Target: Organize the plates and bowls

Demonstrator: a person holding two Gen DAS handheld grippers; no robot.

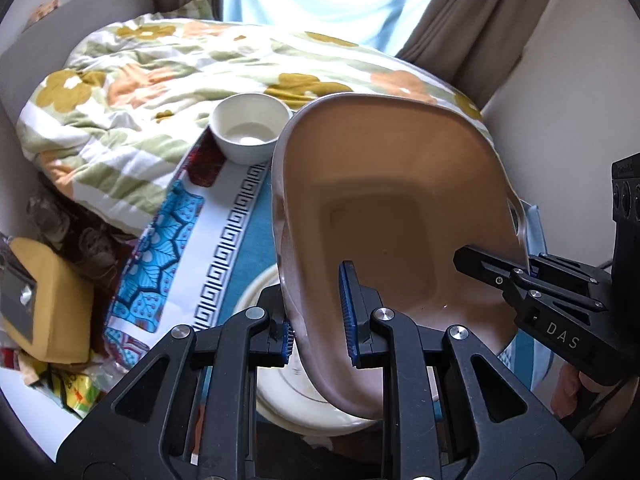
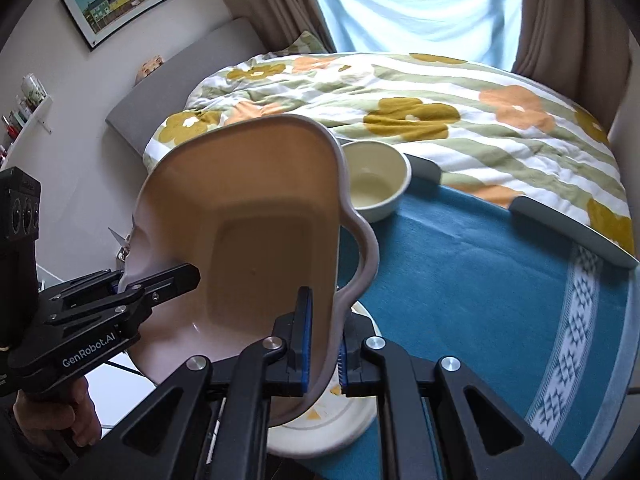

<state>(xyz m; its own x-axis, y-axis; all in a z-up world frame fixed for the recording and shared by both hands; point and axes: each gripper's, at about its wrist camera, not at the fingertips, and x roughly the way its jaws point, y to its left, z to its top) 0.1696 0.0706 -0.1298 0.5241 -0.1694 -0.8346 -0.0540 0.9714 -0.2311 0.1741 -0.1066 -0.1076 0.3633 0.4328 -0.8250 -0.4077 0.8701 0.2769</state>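
Note:
A pink rectangular dish with handles (image 1: 384,208) is held tilted in the air between both grippers; it also shows in the right wrist view (image 2: 256,216). My left gripper (image 1: 318,330) is shut on its left rim. My right gripper (image 2: 324,346) is shut on its right rim, and shows at the dish's far side in the left wrist view (image 1: 520,276). The left gripper shows in the right wrist view (image 2: 160,276). Under the dish lies a cream plate (image 1: 280,400), also in the right wrist view (image 2: 336,432). A small white bowl (image 1: 250,128) stands farther back, also in the right wrist view (image 2: 376,180).
A blue patterned cloth (image 2: 460,280) covers the surface under the plate and bowl. A flowered quilt (image 2: 440,96) lies behind it. A yellow box (image 1: 44,300) sits at the left. Curtains (image 2: 568,12) and a window are at the back.

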